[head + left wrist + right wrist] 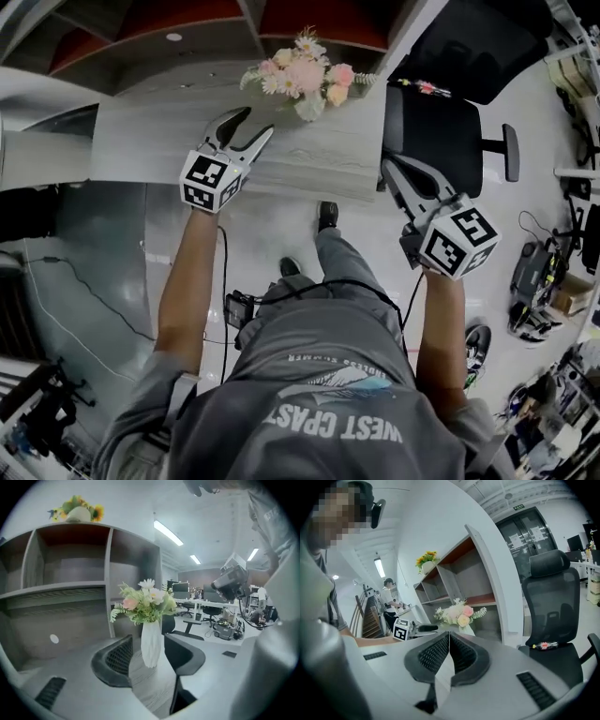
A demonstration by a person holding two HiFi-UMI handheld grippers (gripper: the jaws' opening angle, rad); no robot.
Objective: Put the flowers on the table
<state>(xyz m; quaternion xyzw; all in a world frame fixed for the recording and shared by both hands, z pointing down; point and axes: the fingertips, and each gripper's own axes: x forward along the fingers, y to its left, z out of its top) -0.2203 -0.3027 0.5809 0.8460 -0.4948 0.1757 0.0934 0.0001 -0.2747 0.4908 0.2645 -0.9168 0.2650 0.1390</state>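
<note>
Shelving unit (70, 573), open-fronted with bare compartments, stands at the far side of the table, ahead of the left gripper (259, 122) and to its left. A second bouquet (77, 509) with yellow blooms sits on its top, high above that gripper.

The table (328, 159), pale wood-grain, lies under and ahead of the left gripper's jaws. Its near edge runs just in front of the right gripper (449, 635).

A black mesh office chair (551, 588) stands to the right of the right gripper, beside the table's end.

The left gripper points slightly downward over the table, jaws spread and holding nothing. The right gripper is raised near the table's corner, jaws closed tip to tip with nothing between them.

The flowers (145, 602), pink, cream and white with green fern sprigs, stand upright in a white ribbed vase (151, 644) on the table. Along the left gripper's line of sight the vase appears framed between the spread jaws. The head view shows it beyond the fingertips, apart from both pads. From the right gripper it lies ahead and to the left.

What appears to be a small bottle (543, 645) lies on the chair seat, to the right of the right gripper.
</note>
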